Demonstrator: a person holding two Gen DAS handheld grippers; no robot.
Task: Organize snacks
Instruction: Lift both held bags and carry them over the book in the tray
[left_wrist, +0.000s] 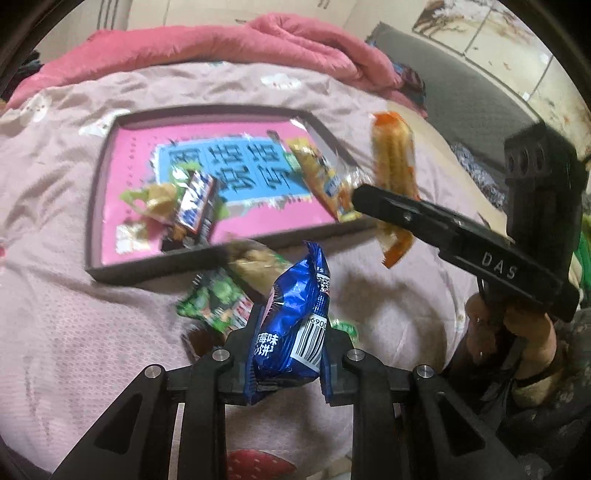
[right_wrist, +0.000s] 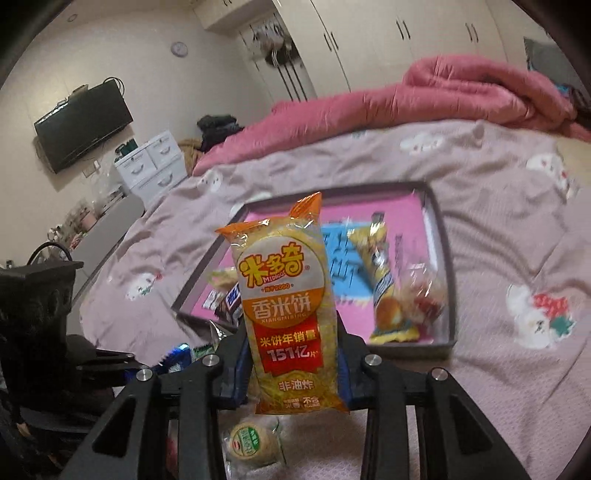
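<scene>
Inside the tray (left_wrist: 110, 258), at its left end: a green-wrapped snack (left_wrist: 151, 199) and a dark chocolate bar (left_wrist: 195, 206), already sorted; at its right end, a long yellow packet (left_wrist: 325, 177) leaning on the rim, with a clear-wrapped red sweet (right_wrist: 424, 295) beside it in the right wrist view. Just in front of the tray, loose on the bed (left_wrist: 74, 332): a green packet (left_wrist: 218, 302) and a pale-wrapped snack (left_wrist: 255, 266), not yet sorted. Left gripper (left_wrist: 286, 354) clenched on a blue biscuit packet (left_wrist: 291, 317), in the air in front of the tray. Right gripper (right_wrist: 295, 373) grasping an orange rice-cracker pack (right_wrist: 286, 306) upright, above the tray's near right corner. Roughly halfway by the look of it: four in, two carried, at least two left.
</scene>
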